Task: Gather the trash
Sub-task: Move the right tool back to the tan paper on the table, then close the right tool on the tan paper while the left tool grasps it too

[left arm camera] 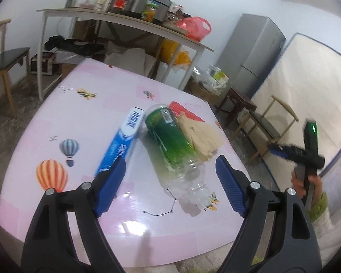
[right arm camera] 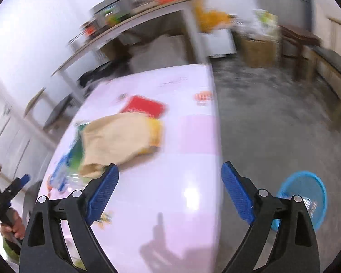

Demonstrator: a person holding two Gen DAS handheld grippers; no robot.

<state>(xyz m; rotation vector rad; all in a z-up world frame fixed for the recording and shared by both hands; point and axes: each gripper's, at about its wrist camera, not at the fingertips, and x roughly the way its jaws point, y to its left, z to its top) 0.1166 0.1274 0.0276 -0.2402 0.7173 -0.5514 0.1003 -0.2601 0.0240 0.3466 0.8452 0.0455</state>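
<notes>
Room: we see white walls, a grey floor [right arm camera: 272,118], a long shelf table [left arm camera: 125,21] across the upper part of the left wrist view, crowded with jars, a metal cooker [left arm camera: 147,5] and a red bag [left arm camera: 194,27]; a fridge [left arm camera: 254,52] and an upright mattress [left arm camera: 307,79] fill the right side.
Table: we look down on a pink cloth [left arm camera: 79,122] printed with balloons, filling the centre of both views.
Bottle: a clear bottle [left arm camera: 170,143] with a green label lies on its side at centre of the left wrist view, neck toward the lower edge.
Box: a blue and white box [left arm camera: 122,141] lies just left of the bottle, close alongside it.
Paper: a crumpled tan bag [left arm camera: 202,136] lies against the bottle's right side, partly over a red flat thing [right arm camera: 143,107] behind it.
Left gripper: we hold the left gripper [left arm camera: 170,184] spread wide over the bottle's neck end, its pads clear of the bottle; the left pad overlaps the box's near end in the frame, though we cannot tell contact.
Right gripper: the right gripper [right arm camera: 170,193] gapes wide and empty over bare cloth at the table's right edge, in a heavily blurred view.
Basket: a blue basket [right arm camera: 307,195] sits on the floor at lower right of the right wrist view, partly behind the right finger.
In the way: the tan bag crowds the bottle's right side and the box its left.
Hands: we glimpse a hand [left arm camera: 307,182] gripping the other tool at the right edge of the left wrist view.
</notes>
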